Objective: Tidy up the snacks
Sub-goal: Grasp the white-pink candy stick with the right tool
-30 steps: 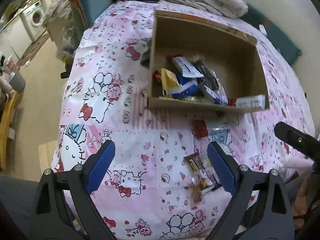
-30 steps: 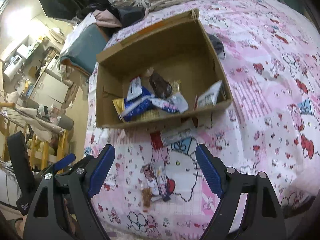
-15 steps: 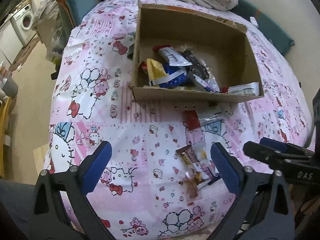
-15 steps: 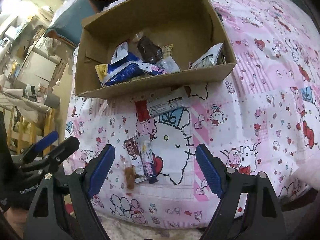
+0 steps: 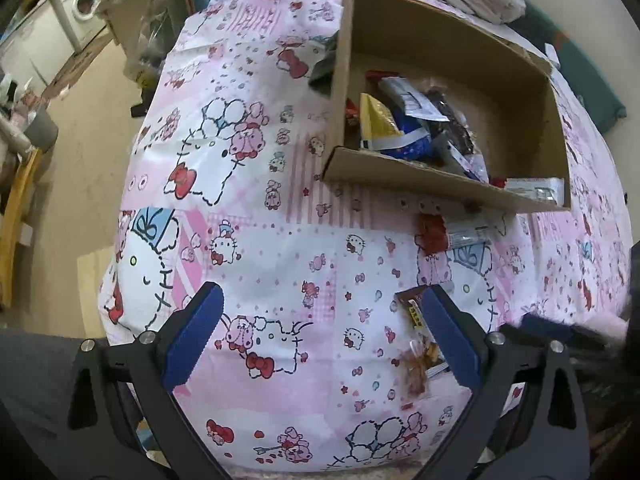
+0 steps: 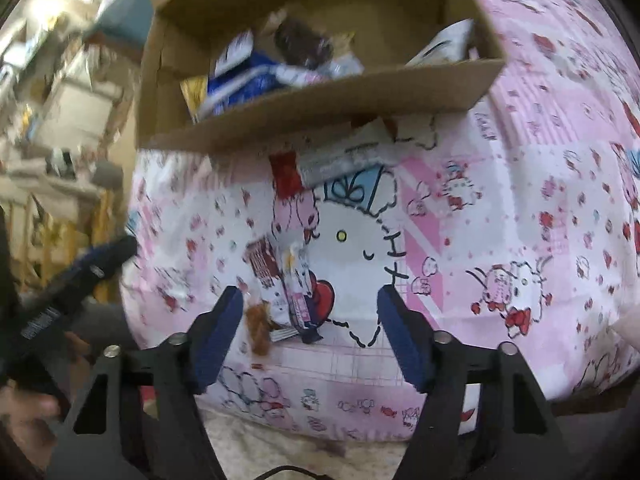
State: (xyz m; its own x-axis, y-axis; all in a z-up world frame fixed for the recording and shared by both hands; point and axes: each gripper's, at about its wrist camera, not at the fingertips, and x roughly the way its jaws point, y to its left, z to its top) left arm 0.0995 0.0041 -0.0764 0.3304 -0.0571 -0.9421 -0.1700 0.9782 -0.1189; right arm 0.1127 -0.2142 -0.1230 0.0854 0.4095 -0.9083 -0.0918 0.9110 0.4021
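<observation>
The left gripper (image 5: 320, 334) stands with its blue pads wide apart above the pink cartoon-print bedspread (image 5: 256, 240), holding nothing and touching nothing; only printed cloth shows between its fingers. Just beside its right-hand pad lies a small cluster of loose snacks: a brown-and-yellow wrapped bar (image 5: 414, 308) partly hidden behind that pad, and below it a clear packet of brown pieces (image 5: 416, 368). The right gripper (image 6: 310, 332) hangs over the same cluster, its jaws closing but not yet pressing on anything. In the right wrist view the brown packet (image 6: 258, 326) sits just beside the left-hand pad, while a red-and-white bar (image 6: 266, 276) and a pink-and-white stick packet (image 6: 298, 292) lie on the cloth at the left side of the gap, ahead of the pads; whether any pad touches them cannot be told from the blurred view. Farther off, the open cardboard box (image 5: 400, 170) rests on the bed, holding a heap of snacks already inside, among them a yellow pouch (image 5: 376, 122), a blue bag (image 5: 412, 142), a dark packet (image 5: 452, 120) and a white wrapper (image 5: 536, 188) leaning at its right near corner. Against the near wall of the box, outside it, lies a red-ended silver wrapper (image 5: 452, 234) flat on the bedspread. The right gripper's tip shows dark and blurred at the right edge of the left wrist view.
</observation>
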